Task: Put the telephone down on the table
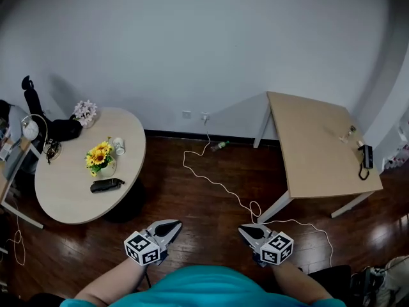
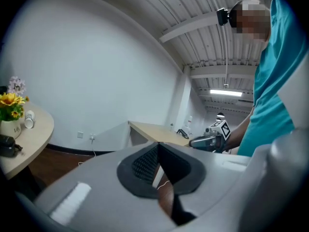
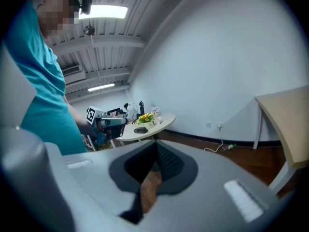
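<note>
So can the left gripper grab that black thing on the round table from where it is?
Probably not yet. The left gripper hangs close to the person's body over the floor, well apart from the round table and the black thing. Nothing blocks the way, but its jaws are shut.

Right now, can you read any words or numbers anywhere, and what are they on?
No words or numbers are readable.
Flower pot: dark marks, too blurred to read.
Cup: dark marks, too small to read.
Left marker cube and right marker cube: square patterns only, no letters.
</note>
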